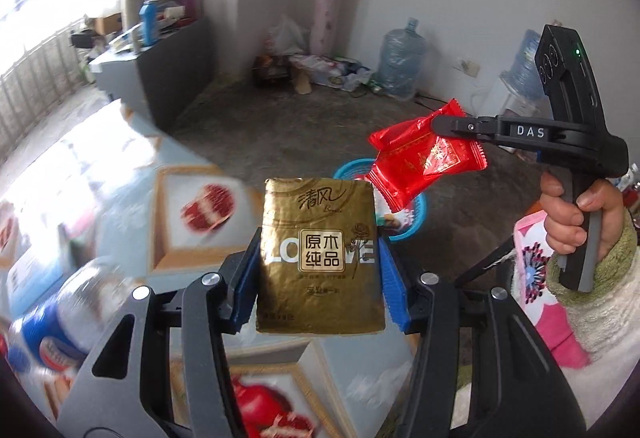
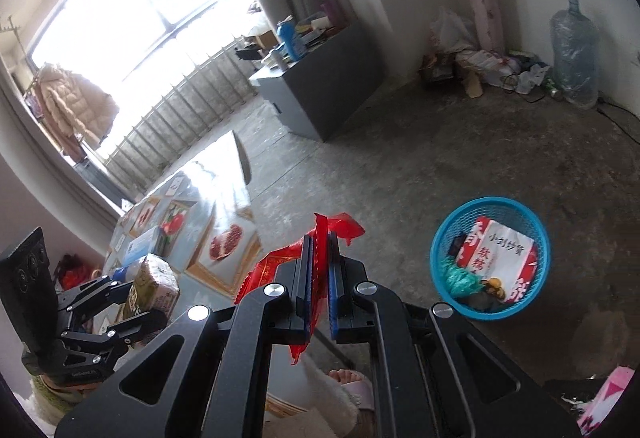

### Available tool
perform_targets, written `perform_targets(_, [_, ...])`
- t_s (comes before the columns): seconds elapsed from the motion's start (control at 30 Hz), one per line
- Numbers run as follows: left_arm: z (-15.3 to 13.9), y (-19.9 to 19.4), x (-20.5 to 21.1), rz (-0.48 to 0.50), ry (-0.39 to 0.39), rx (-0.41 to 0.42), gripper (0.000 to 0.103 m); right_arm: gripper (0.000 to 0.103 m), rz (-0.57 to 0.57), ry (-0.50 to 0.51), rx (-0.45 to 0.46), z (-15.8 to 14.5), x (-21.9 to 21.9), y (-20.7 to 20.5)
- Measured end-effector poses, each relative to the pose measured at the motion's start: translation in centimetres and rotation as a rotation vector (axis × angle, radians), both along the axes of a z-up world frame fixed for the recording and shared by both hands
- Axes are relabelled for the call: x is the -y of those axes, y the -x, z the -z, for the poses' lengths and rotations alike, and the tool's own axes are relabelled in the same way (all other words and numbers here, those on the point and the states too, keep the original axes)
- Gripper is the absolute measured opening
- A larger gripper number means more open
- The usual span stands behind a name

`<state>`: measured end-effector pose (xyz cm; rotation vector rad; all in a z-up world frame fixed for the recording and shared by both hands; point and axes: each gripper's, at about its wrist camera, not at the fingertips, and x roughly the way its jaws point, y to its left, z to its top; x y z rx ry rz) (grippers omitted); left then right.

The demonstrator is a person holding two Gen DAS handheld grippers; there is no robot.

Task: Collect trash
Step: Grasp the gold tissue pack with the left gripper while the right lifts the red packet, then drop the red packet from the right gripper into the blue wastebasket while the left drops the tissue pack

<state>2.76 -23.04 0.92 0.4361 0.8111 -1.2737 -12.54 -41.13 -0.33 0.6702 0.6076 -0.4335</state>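
Observation:
My left gripper (image 1: 318,258) is shut on a gold tissue pack (image 1: 320,258), held upright in the air above the table. It also shows in the right wrist view (image 2: 154,288), held by the left gripper (image 2: 138,298). My right gripper (image 2: 319,242) is shut on a red snack wrapper (image 2: 340,224). In the left wrist view the right gripper (image 1: 440,123) holds the red wrapper (image 1: 420,161) over a blue mesh basket (image 1: 414,226). The basket (image 2: 536,234) stands on the floor and holds a red-and-white package (image 2: 496,258) and other trash.
A table with a pomegranate-print cloth (image 1: 120,197) lies below and to the left. A plastic bottle with a blue label (image 1: 52,326) lies on it. A grey cabinet (image 2: 320,89), water jugs (image 2: 574,53) and clutter stand by the far wall. A pink box (image 1: 540,278) is at right.

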Motion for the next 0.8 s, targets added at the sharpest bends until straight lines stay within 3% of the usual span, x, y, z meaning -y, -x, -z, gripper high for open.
perform_targets(0.3, [1.7,3.3,10.6,0.189,-0.066,0.017,0.05,0.007,0.209,-0.019,-0.098,3.4,6.6,4.6])
perform_targets(0.7, [9.3,6.9,24.1,0.383,-0.231,0.006,0.05,0.007,0.366,-0.149,-0.209,11.3,16.4,4.2])
perform_targets(0.77, [10.7,7.3,26.1,0.393,-0.235,0.005,0.052,0.011,0.386,-0.156,-0.239,13.2,18.2,3.7])
perform_targets(0.8, [11.4,7.5,26.9,0.398,-0.238,0.001,0.061,0.026,0.384,-0.176,-0.257,14.6,19.2,3.4])
